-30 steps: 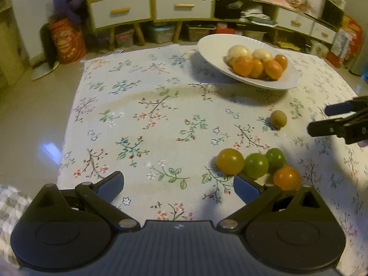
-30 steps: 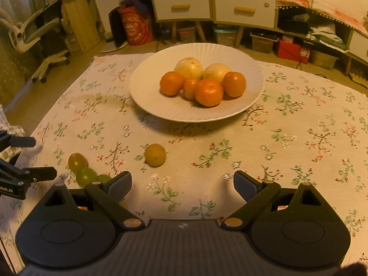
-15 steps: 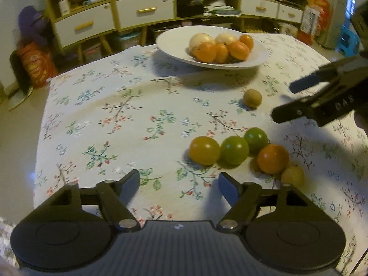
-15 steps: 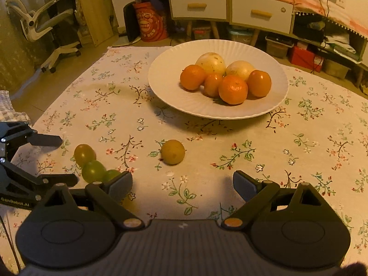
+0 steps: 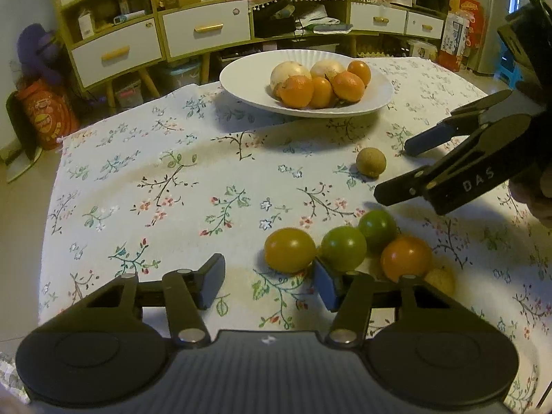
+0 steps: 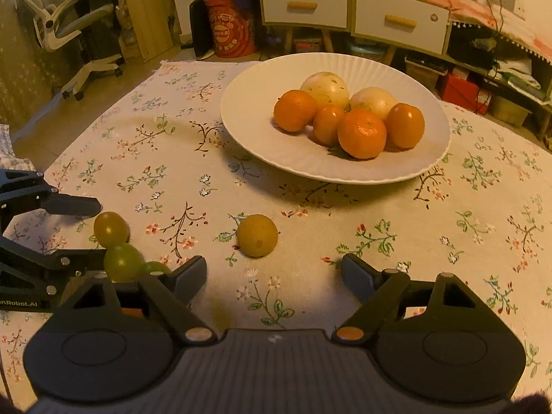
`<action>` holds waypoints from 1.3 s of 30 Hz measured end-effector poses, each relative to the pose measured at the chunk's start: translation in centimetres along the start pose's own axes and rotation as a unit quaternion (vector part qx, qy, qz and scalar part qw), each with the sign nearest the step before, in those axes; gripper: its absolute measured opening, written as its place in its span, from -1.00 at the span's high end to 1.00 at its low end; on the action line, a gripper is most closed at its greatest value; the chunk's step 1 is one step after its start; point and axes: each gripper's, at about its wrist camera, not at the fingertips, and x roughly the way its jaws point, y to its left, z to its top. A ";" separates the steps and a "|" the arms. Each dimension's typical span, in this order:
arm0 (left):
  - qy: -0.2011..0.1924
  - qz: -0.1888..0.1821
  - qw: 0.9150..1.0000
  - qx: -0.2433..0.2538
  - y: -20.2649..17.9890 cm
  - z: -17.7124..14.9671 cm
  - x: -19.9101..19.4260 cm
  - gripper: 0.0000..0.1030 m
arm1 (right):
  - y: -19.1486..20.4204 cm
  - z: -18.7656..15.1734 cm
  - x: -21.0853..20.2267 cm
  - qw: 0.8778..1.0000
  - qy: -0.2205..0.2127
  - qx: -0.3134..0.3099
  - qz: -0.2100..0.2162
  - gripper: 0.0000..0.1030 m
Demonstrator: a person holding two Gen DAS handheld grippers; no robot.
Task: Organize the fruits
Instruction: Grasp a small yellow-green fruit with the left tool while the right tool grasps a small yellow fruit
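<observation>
While both tools hang over the floral tablecloth [image 6: 483, 207], neither holds any fruit. The left gripper [image 5: 269, 283] has its fingers spread wide, low above the cloth, and the right gripper [image 6: 274, 272] is spread just as wide.

Take the white plate [image 6: 262, 79] as the landmark. It sits toward the far side of the cloth and carries a heap of fruit: four orange tangerines [image 6: 361, 133] at the front, touching one another, and two pale round fruits [image 6: 325, 87] behind them.

Nearer the cameras than the plate, alone on the cloth, lies a small brownish-yellow round fruit [image 6: 257, 235]; in the right wrist view it rests just ahead of the gap between the right gripper's fingers, apart from both pads.

Farther again from the plate, a cluster sits in a touching row: a yellow-orange tomato [image 5: 289, 250], a green tomato [image 5: 343, 248], a darker green tomato [image 5: 377, 226] and an orange tomato [image 5: 406, 257]. A small yellow fruit [image 5: 440, 278] peeks out beside the orange one. The yellow-orange tomato lies just ahead of the left gripper's right pad [image 5: 324, 284].
</observation>
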 end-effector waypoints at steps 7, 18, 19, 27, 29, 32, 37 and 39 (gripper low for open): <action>-0.006 -0.002 1.000 -0.011 0.2 0.3 0.3 0.12 | -0.2 0.2 0.2 1.000 -0.008 -0.005 -0.002 -0.37; 0.001 -0.015 1.000 -0.012 -0.1 0.7 0.4 0.47 | -0.1 0.5 0.3 1.000 -0.018 -0.011 0.003 -0.03; 0.002 -0.015 1.000 -0.011 -0.1 0.7 0.4 0.48 | 0.0 0.5 0.3 1.000 -0.019 -0.013 0.004 0.01; 0.007 -0.013 1.000 -0.012 -0.2 0.8 0.3 0.60 | 0.2 0.5 0.2 1.000 -0.019 -0.021 0.010 0.24; 0.008 -0.012 1.000 -0.013 -0.2 0.9 0.3 0.60 | 0.2 0.5 0.2 0.999 -0.019 -0.023 0.011 0.33; 0.009 -0.011 1.000 -0.012 -0.3 0.9 0.3 0.60 | 0.4 0.6 0.3 0.999 -0.016 -0.026 0.013 0.43; 0.011 -0.012 1.000 -0.016 -0.2 1.0 0.3 0.60 | 0.4 0.7 0.3 0.999 -0.014 -0.025 0.019 0.53; 0.012 -0.013 1.000 -0.020 -0.1 1.0 0.3 0.60 | 0.3 0.7 0.3 0.999 -0.014 -0.020 0.021 0.53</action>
